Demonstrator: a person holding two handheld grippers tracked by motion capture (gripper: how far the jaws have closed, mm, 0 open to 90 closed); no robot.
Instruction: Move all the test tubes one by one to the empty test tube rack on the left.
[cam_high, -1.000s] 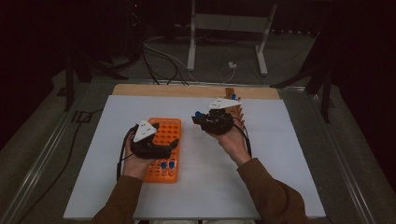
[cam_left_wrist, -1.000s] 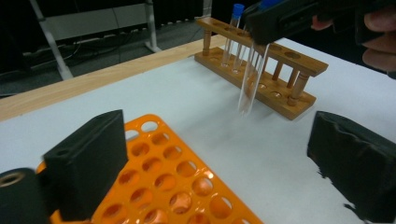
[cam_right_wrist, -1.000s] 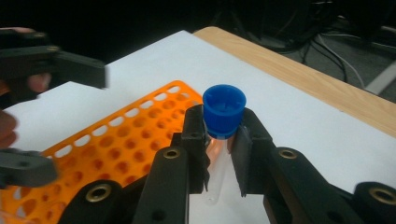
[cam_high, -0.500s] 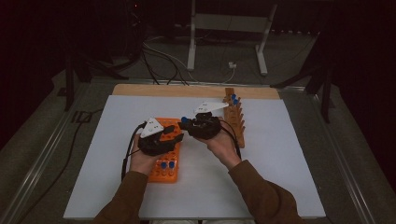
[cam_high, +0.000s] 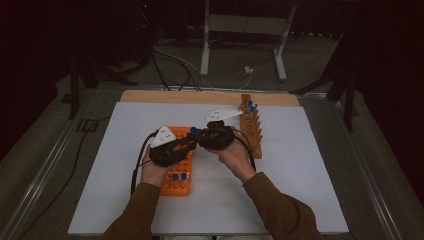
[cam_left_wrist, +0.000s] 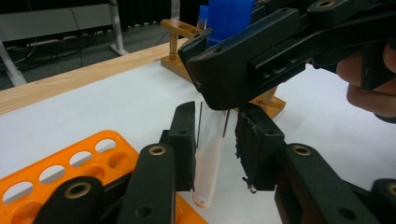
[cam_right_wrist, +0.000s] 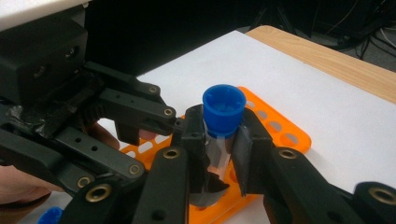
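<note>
One clear test tube (cam_left_wrist: 208, 154), blue cap (cam_right_wrist: 224, 108) up, long axis upright, is clamped by the right hand-held gripper (cam_right_wrist: 218, 140) above the orange rack (cam_high: 181, 165); the left hand-held gripper (cam_left_wrist: 215, 144) is spread around its lower end; no writing is readable

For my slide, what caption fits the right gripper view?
Right gripper holding a clear blue-capped tube above the orange plastic rack.
</note>
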